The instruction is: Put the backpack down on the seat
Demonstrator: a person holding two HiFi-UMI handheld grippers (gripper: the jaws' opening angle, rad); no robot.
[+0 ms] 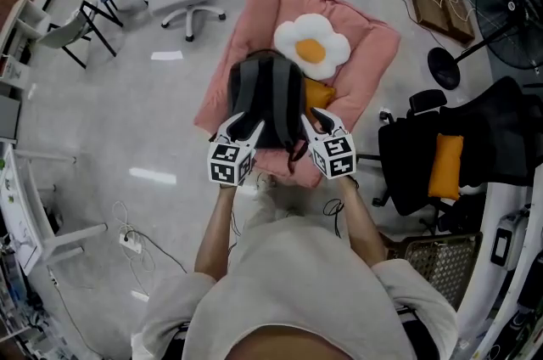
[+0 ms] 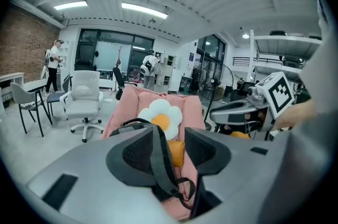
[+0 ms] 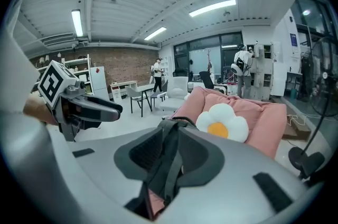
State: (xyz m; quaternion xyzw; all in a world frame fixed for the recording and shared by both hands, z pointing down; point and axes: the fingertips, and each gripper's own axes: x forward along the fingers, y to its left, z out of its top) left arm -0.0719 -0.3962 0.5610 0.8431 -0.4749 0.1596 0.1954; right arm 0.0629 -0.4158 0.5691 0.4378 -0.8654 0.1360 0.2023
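Backpack: the dark grey fabric backpack (image 1: 267, 99) stands upright in front of the person, over the near edge of the pink padded floor seat (image 1: 361, 53), its straps facing the person
Left gripper: the left gripper (image 2: 171, 150) has its jaws partly apart; the left strap (image 2: 160, 162) runs between them against one pad, with a gap to the other pad through which the orange cushion (image 2: 176, 151) shows
Right gripper: the right gripper (image 3: 169, 157) has its jaws nearly together, pinched on the right strap (image 3: 170, 167)
Done: the bag is at the seat, with a strap in each gripper
Left: by my reading, setting it fully down on the padding in front of the white and yellow fried-egg pillow (image 1: 311, 48), then letting go
Hidden: the backpack's bottom lies behind the grippers in the head view, so I cannot tell whether it rests on the seat or hangs
Hard to make out: whether the left gripper bears any of the weight
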